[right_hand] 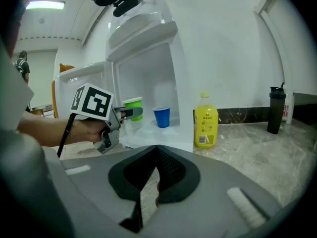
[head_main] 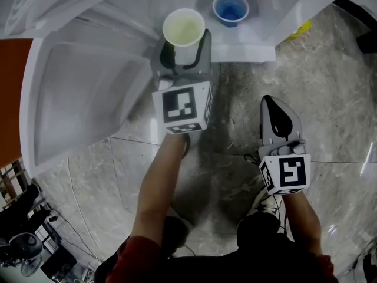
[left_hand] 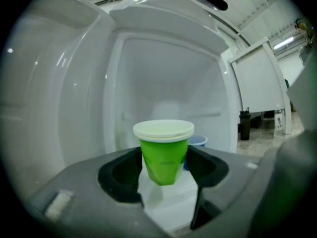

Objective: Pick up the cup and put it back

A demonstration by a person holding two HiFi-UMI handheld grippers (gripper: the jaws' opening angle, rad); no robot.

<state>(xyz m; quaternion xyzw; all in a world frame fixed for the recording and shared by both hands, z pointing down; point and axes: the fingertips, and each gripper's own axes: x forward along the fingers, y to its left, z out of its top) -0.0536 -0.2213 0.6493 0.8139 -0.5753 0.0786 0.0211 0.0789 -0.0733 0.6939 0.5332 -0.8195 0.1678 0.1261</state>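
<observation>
A green cup (head_main: 184, 28) with a pale rim sits between the jaws of my left gripper (head_main: 185, 50), just in front of the open white fridge. In the left gripper view the cup (left_hand: 164, 152) hangs a little above the white shelf (left_hand: 168, 202), its wall dented where the pads press on it, and the gripper (left_hand: 166, 170) is shut on it. My right gripper (head_main: 277, 108) hovers over the stone floor to the right, jaws shut with nothing in them (right_hand: 157, 150). From the right gripper view the held cup (right_hand: 132, 108) shows at the fridge opening.
A blue cup (head_main: 230, 9) stands on the fridge shelf (head_main: 247, 46) just behind and to the right of the green one. The fridge door (head_main: 76, 93) swings open to the left. A yellow bottle (right_hand: 205, 127) stands right of the fridge, a dark bottle (right_hand: 275, 116) farther right.
</observation>
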